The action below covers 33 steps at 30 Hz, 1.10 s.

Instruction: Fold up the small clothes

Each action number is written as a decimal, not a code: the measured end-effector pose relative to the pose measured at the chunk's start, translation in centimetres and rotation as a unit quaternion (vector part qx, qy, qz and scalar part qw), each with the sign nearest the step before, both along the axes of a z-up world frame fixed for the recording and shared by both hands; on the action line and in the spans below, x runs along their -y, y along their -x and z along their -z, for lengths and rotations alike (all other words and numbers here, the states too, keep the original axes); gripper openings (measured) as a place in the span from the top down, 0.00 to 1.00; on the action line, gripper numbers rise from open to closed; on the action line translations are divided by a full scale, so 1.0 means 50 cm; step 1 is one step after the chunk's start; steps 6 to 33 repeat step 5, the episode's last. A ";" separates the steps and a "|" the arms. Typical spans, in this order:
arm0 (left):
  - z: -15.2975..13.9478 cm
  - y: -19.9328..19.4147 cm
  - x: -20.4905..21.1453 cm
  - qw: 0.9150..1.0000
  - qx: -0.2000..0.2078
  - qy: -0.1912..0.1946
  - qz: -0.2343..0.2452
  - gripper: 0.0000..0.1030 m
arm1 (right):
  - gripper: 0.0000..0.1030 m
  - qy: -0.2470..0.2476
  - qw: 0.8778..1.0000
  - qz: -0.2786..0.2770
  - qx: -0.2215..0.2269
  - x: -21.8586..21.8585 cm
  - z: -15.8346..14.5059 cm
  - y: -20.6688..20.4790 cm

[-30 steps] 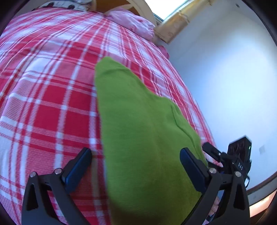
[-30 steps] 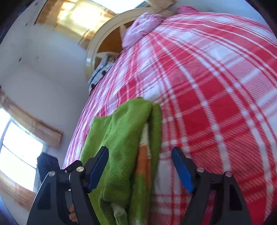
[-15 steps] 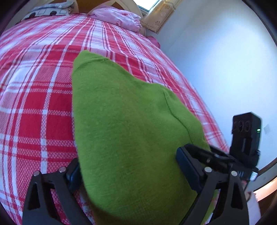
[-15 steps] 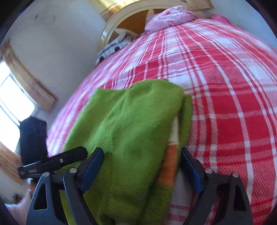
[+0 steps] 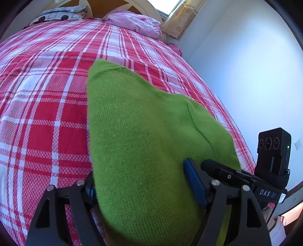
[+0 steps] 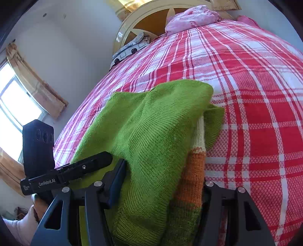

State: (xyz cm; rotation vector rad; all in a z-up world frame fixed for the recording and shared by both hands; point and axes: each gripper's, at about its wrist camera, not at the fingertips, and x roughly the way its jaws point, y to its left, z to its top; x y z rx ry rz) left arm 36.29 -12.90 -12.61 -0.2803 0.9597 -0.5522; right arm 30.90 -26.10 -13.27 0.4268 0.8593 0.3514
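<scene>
A folded green knit sweater point(image 5: 142, 123) lies on the red plaid bed cover point(image 5: 47, 117). My left gripper point(image 5: 140, 174) straddles its near end. The jaws are closing; the blue right pad point(image 5: 193, 181) presses the knit, and the left pad is hidden under the bulging fabric. In the right wrist view the same sweater point(image 6: 151, 123) shows an orange and white striped part point(image 6: 195, 170) at its right side. My right gripper point(image 6: 162, 174) is closing on that bunched end, with its left pad point(image 6: 117, 181) against the green knit and its right pad hidden behind the stripes.
A pink pillow point(image 5: 136, 22) and a patterned pillow point(image 5: 60, 16) lie by the cream headboard point(image 6: 132, 28). A white wall point(image 5: 246, 75) runs along the bed's right side. A curtained window point(image 6: 17, 102) is at the left. Each gripper's black camera block point(image 5: 272, 151) shows in the other's view.
Both grippers have slid forward around the sweater's near end and their jaws have narrowed onto it. The fabric now bulges up between the fingers. The right view has rolled.
</scene>
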 end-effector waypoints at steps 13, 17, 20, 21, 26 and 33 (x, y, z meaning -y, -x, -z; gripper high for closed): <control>-0.001 -0.006 0.008 1.000 0.009 -0.009 -0.002 0.23 | 0.40 0.004 1.000 0.003 -0.001 -0.005 -0.001 -0.006; -0.001 -0.006 0.008 1.000 0.009 -0.009 -0.002 0.23 | 0.40 0.004 1.000 0.003 -0.001 -0.005 -0.001 -0.006; -0.001 -0.006 0.008 1.000 0.009 -0.009 -0.002 0.23 | 0.40 0.004 1.000 0.003 -0.001 -0.005 -0.001 -0.006; -0.001 -0.006 0.008 1.000 0.009 -0.009 -0.002 0.23 | 0.40 0.004 1.000 0.003 -0.001 -0.005 -0.001 -0.006; -0.001 -0.006 0.008 1.000 0.009 -0.009 -0.002 0.23 | 0.40 0.004 1.000 0.003 -0.001 -0.005 -0.001 -0.006; -0.001 -0.006 0.008 1.000 0.009 -0.009 -0.002 0.23 | 0.40 0.004 1.000 0.003 -0.001 -0.005 -0.001 -0.006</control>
